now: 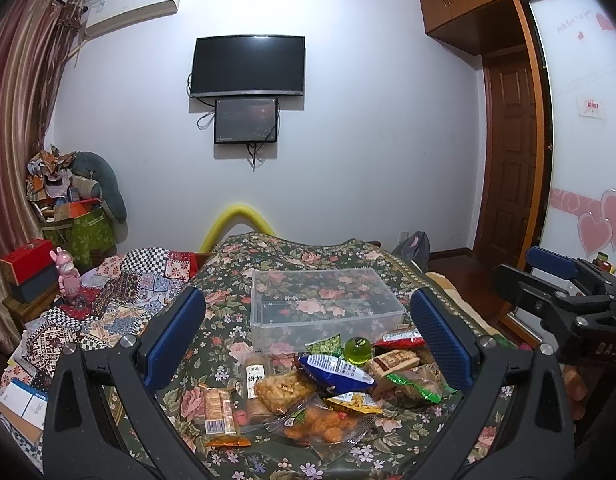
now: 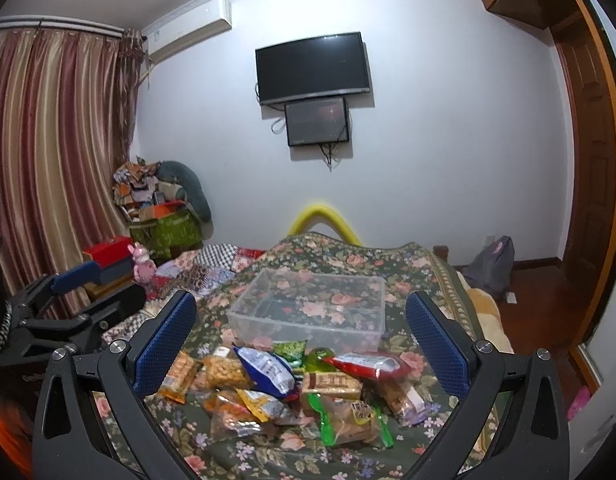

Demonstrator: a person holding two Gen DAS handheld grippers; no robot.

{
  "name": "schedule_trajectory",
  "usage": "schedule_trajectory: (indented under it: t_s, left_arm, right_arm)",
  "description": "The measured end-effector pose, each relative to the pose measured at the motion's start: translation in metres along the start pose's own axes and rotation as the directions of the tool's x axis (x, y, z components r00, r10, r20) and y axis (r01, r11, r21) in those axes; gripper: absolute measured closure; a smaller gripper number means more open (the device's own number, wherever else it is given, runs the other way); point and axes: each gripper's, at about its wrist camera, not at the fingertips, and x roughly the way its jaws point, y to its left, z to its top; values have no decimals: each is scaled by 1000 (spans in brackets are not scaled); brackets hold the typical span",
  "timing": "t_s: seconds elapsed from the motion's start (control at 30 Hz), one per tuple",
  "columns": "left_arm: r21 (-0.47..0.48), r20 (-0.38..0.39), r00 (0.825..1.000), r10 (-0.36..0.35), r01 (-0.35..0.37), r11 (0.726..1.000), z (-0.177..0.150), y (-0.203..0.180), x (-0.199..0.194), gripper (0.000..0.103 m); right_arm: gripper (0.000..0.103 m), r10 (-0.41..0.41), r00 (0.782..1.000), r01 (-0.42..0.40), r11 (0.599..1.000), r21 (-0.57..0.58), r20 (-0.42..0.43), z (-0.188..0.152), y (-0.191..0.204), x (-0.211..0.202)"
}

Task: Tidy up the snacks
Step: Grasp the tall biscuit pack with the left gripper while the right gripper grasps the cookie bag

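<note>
A pile of wrapped snacks (image 1: 316, 392) lies on the floral bedspread (image 1: 267, 264), just in front of an empty clear plastic box (image 1: 324, 308). The pile holds a blue-and-white packet (image 1: 336, 368), a red packet (image 1: 402, 338) and a green jelly cup (image 1: 358, 350). My left gripper (image 1: 308, 340) is open and empty, held above the pile. My right gripper (image 2: 303, 344) is open and empty over the same pile (image 2: 291, 388), with the box (image 2: 312, 308) beyond it. The blue packet (image 2: 267, 372) and red packet (image 2: 372, 364) show there too.
A patchwork quilt (image 1: 119, 300) and a pink toy figure (image 1: 69, 280) lie left of the bedspread. Red boxes (image 1: 27, 264) and a cluttered green bag (image 1: 83, 232) stand by the curtain. A wooden door (image 1: 512, 160) and wardrobe are at the right. A TV (image 1: 247, 66) hangs on the wall.
</note>
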Motion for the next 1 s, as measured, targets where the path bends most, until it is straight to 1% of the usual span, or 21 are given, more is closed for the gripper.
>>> schedule_trajectory:
  t_s: [0.07, 0.2, 0.27, 0.3, 0.4, 0.47, 0.53, 0.6, 0.67, 0.7, 0.8, 0.87, 0.93, 1.0]
  left_arm:
    - [-1, -22, 1000, 3, -3, 1000, -5, 4, 8, 0]
    - [-10, -88, 996, 7, -8, 1000, -19, 17, 27, 0]
    - [-10, -131, 991, 17, -19, 1000, -28, 25, 39, 0]
    - [-10, -157, 987, 33, -35, 999, -33, 31, 46, 0]
    - [-16, -217, 975, 47, -52, 999, -47, 46, 63, 2]
    - [-26, -259, 964, 56, -65, 998, -58, 58, 73, 4]
    - [-31, -306, 950, 65, -79, 996, -70, 70, 86, 8]
    - [-28, -352, 933, 73, -88, 996, -82, 80, 97, 16]
    - [-31, -395, 915, 87, -108, 994, -94, 92, 107, 16]
    - [-37, -405, 910, 89, -114, 993, -99, 96, 110, 16]
    - [-56, -451, 887, 99, -139, 989, -115, 112, 121, 16]
    - [-56, -474, 875, 104, -147, 988, -122, 115, 125, 17]
    - [-55, -501, 859, 103, -150, 987, -132, 117, 132, 19]
    - [-61, -521, 848, 98, -152, 987, -138, 119, 137, 22]
  right_arm:
    - [0, -12, 1000, 12, 1000, 9, -19, -4, -4, 5]
    - [0, -24, 995, 27, 999, 27, -95, -16, -16, 23]
    - [0, -32, 990, 35, 999, 26, -135, -22, -22, 33]
    - [0, -41, 987, 45, 999, 23, -154, -26, -25, 37]
    - [0, -59, 975, 64, 998, 17, -215, -35, -33, 51]
    - [0, -60, 964, 68, 997, 25, -259, -43, -40, 61]
    - [0, -53, 955, 67, 997, 36, -291, -48, -45, 68]
    - [0, -53, 944, 70, 997, 41, -325, -53, -50, 75]
    - [0, -56, 936, 74, 996, 40, -348, -57, -52, 80]
    - [0, -58, 932, 77, 996, 40, -357, -59, -54, 82]
    - [0, -60, 920, 83, 996, 44, -388, -64, -61, 90]
    - [0, -55, 914, 82, 995, 51, -401, -65, -64, 97]
    - [0, -47, 907, 81, 995, 64, -419, -65, -69, 103]
    - [0, -35, 901, 77, 994, 80, -433, -67, -73, 112]
